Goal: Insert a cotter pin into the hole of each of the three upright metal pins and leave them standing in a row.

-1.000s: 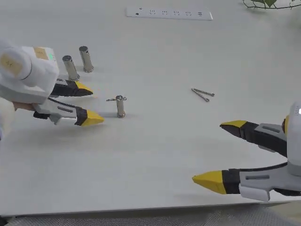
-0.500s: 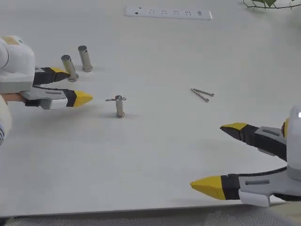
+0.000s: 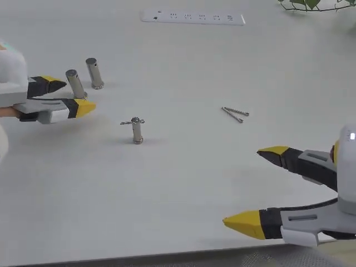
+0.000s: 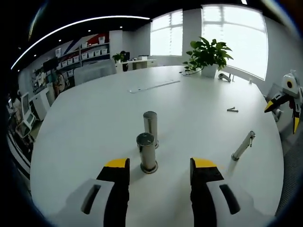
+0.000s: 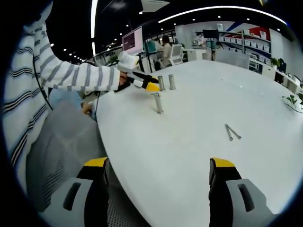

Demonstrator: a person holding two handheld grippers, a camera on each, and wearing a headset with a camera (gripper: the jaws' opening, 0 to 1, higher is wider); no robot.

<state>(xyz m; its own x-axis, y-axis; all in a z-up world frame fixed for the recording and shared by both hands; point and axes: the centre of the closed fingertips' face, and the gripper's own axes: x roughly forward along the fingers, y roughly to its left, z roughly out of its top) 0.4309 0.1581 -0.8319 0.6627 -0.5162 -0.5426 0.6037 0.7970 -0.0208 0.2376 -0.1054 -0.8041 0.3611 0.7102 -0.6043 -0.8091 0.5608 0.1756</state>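
1. Two bare pins (image 3: 75, 83) are standing side by side at far left, at the tips of the left gripper (image 3: 78, 95).
2. The cottered pin (image 3: 136, 129) is standing nearer, to their right.
3. Loose cotter pins (image 3: 235, 114) are lying farther right.

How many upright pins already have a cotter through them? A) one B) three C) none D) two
A: the near pin holds a cotter through its top; the two far pins are bare, and the loose cotters lie apart.
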